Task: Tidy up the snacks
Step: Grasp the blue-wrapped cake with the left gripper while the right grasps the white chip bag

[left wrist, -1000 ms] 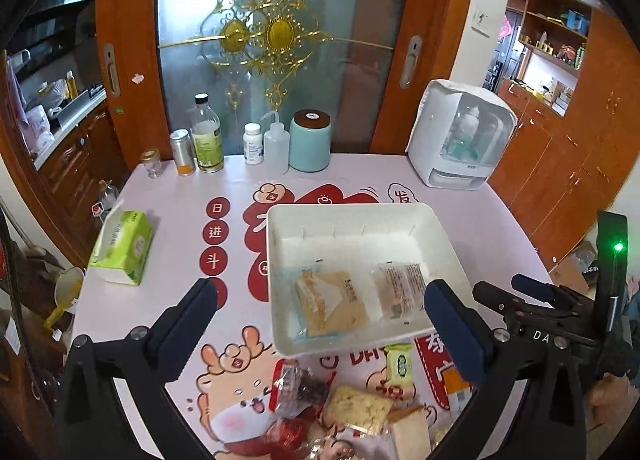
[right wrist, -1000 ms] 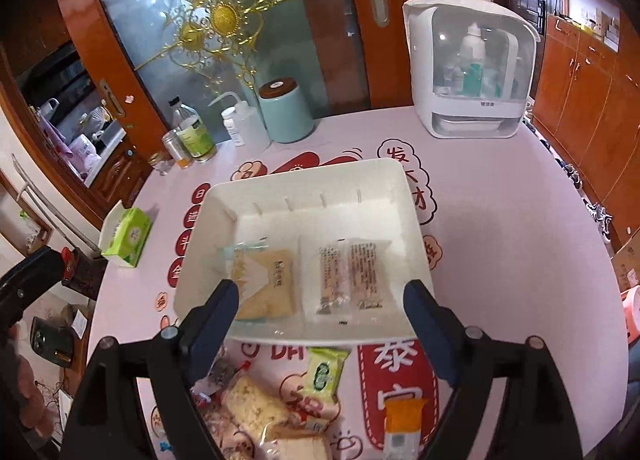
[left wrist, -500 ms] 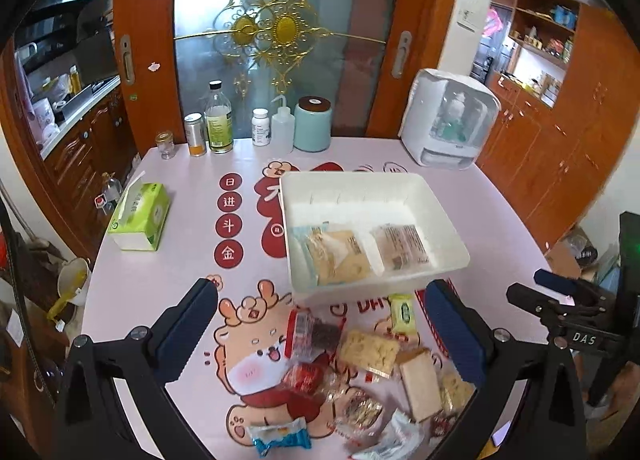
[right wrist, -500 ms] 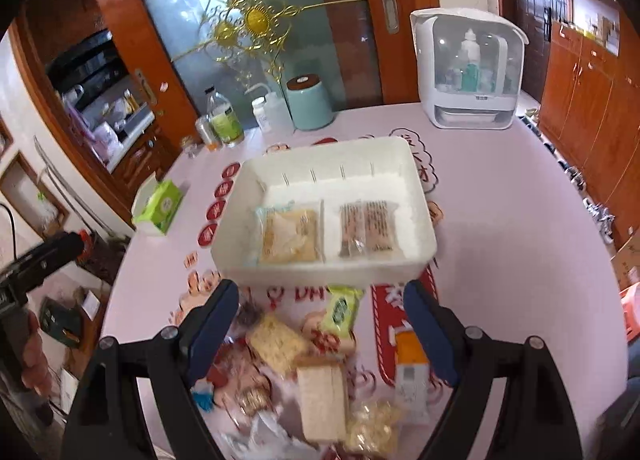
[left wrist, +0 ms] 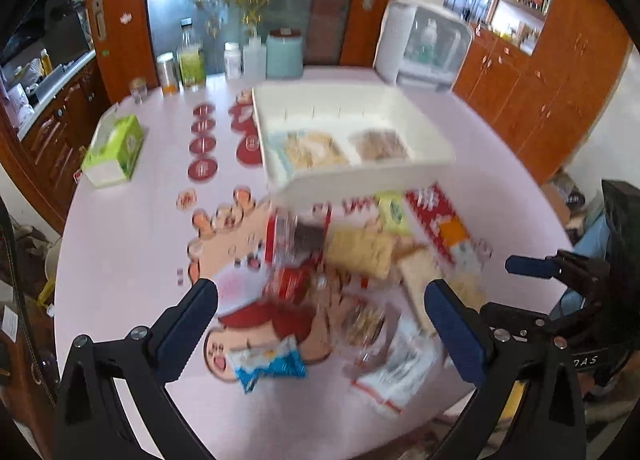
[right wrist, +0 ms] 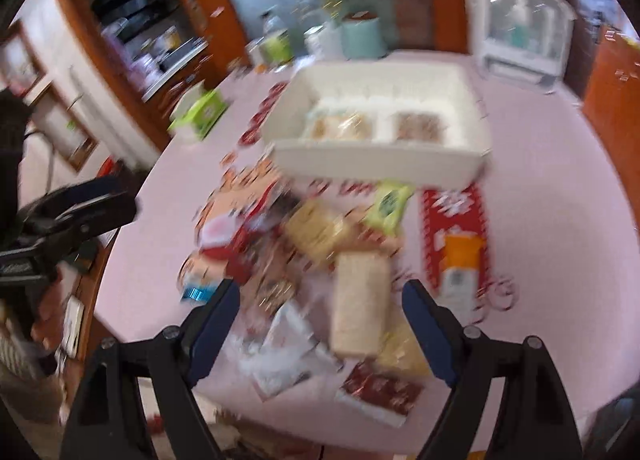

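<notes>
Left gripper (left wrist: 320,312) and right gripper (right wrist: 320,300) both spread wide, holding nothing, above the loose snack pile (right wrist: 340,260) — white bin (left wrist: 360,176) beyond holds two packets.

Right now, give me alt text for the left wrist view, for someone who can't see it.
The open left gripper hovers over a blurred pile of snack packets on a pink table. Beyond it, a white tray holds two packets, with a green tissue box to the left.
</notes>
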Tool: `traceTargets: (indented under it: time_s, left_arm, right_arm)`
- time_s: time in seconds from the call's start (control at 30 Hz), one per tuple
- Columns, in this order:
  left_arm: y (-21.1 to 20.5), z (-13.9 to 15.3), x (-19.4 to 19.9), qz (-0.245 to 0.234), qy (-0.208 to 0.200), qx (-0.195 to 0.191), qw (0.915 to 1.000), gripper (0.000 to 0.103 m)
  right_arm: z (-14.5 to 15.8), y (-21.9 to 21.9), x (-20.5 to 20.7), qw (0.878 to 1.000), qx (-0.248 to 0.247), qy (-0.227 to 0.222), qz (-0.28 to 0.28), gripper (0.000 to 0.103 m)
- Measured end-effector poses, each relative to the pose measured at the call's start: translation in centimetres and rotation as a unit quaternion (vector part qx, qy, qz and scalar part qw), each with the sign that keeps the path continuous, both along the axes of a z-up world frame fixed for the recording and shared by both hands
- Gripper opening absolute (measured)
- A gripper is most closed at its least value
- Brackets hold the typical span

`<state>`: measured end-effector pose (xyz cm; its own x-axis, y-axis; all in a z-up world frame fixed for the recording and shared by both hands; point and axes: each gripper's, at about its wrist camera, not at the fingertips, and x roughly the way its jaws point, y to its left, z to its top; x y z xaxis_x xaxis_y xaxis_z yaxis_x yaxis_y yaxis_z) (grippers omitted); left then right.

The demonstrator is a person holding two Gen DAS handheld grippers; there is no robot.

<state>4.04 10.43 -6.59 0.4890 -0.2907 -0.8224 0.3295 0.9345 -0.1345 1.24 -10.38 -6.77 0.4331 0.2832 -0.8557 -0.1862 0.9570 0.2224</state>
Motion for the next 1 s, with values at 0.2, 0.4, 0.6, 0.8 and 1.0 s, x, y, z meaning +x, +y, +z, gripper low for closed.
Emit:
traceTargets:
  time_s: [0.2, 0.4, 0.6, 0.8, 1.0]
  left_arm:
    - [2.0, -5.3, -0.7, -0.018, 0.052, 0.026, 0.9982, 0.103]
    - [3.7, -9.9, -0.4, -0.047, 0.09, 0.057, 0.9933, 0.103]
    - [3.7, -12.7, 0.0, -0.101, 0.099, 0.105, 0.9843, 0.103]
    - [2.6, -15.1, 0.7, -0.16, 0.101, 0.161, 0.9687, 0.098]
    - [1.7, -16.9, 1.7, -0.176, 0.124, 0.164, 0.9628, 0.078]
  right_arm:
    - [-4.5, 2.7, -1.4, 0.997, -0.002, 0.042, 0.072, 0.084]
    - [-7.9, 4.4, -1.8, 0.99, -0.009, 0.063, 0.126, 0.084]
    - [-9.8, 5.6, -1.3, 0.982, -0.024, 0.073, 0.171, 0.084]
    - [-11.7, 7.4, -1.7, 0.972, -0.059, 0.073, 0.215, 0.084]
    - [-12.3, 8.0, -1.4, 0.97, -0.047, 0.076, 0.228, 0.076]
